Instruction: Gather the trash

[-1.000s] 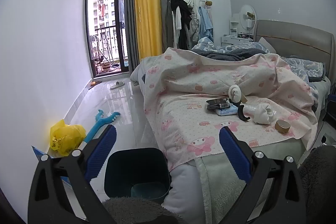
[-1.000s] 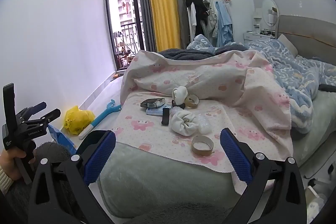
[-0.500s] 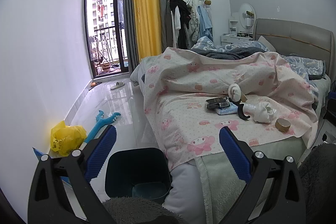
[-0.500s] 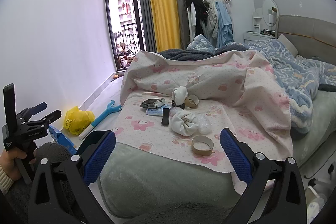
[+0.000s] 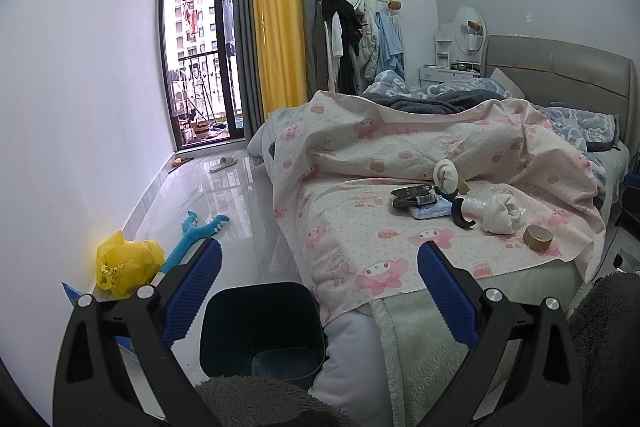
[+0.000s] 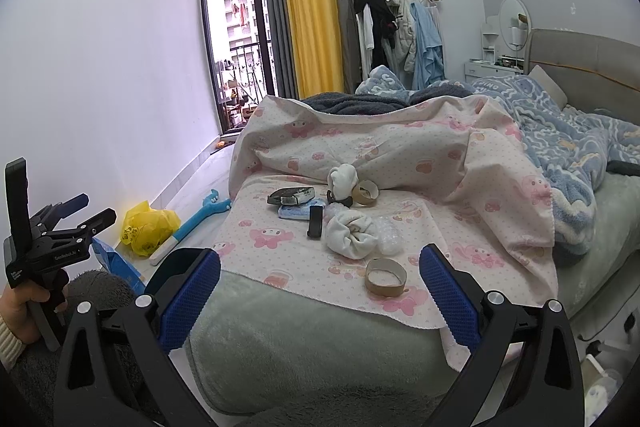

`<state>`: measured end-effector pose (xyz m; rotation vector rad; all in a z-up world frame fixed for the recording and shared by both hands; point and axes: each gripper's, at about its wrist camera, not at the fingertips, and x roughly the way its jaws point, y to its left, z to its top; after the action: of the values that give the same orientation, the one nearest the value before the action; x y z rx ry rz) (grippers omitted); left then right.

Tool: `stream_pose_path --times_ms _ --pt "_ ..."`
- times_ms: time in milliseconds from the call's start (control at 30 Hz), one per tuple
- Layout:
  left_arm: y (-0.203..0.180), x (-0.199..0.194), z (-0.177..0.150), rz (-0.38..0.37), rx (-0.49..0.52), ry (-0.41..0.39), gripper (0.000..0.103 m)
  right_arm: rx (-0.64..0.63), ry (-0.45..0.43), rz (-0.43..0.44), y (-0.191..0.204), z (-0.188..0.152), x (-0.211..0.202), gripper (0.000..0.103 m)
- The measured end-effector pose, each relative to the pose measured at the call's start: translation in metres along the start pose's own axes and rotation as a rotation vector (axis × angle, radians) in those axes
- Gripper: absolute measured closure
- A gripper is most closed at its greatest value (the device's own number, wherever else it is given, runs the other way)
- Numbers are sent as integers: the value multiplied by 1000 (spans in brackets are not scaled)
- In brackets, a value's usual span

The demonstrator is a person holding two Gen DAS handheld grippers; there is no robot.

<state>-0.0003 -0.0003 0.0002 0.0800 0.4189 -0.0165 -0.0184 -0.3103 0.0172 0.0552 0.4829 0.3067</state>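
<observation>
At the far left, a yellow bag (image 5: pixel 128 263) is lying on the floor (image 5: pixel 224 195) against the wall, with a blue toy (image 5: pixel 196 231) stretching out just to its right. Near that, the left tool (image 5: pixel 318 291) is hovering with its blue pads spread wide and gripping nothing; in the right wrist view the same tool (image 6: pixel 76 213) is showing at the left edge, gripped by a hand (image 6: pixel 24 311). Right under it a dark bin (image 5: pixel 260 331) is standing on the floor, touching the near corner of the bed (image 5: pixel 420 339).

Further right, the trash is lying on the pink sheet (image 6: pixel 280 239) covering the bed: a dark packet (image 6: pixel 291 195) resting on a blue pack (image 6: pixel 294 213), a black strap (image 6: pixel 315 221) just to the right, a white wad (image 6: pixel 342 179) behind it beside a tape core (image 6: pixel 365 191), then a crumpled white cloth (image 6: pixel 352 233) touching some clear wrap (image 6: pixel 388 233). A second tape core (image 6: pixel 386 277) is sitting nearest, close to the sheet's edge.

The right tool (image 6: pixel 320 301) is hovering low at the foot of the bed, pads wide apart and empty, with that near core showing between them. At the far right a blue blanket (image 6: pixel 568 155) is bunching up.
</observation>
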Motion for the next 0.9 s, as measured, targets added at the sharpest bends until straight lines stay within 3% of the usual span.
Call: stream_pose_path --times_ms 900 --pt "-1 0 -4 0 -1 2 3 -1 6 -1 1 0 3 3"
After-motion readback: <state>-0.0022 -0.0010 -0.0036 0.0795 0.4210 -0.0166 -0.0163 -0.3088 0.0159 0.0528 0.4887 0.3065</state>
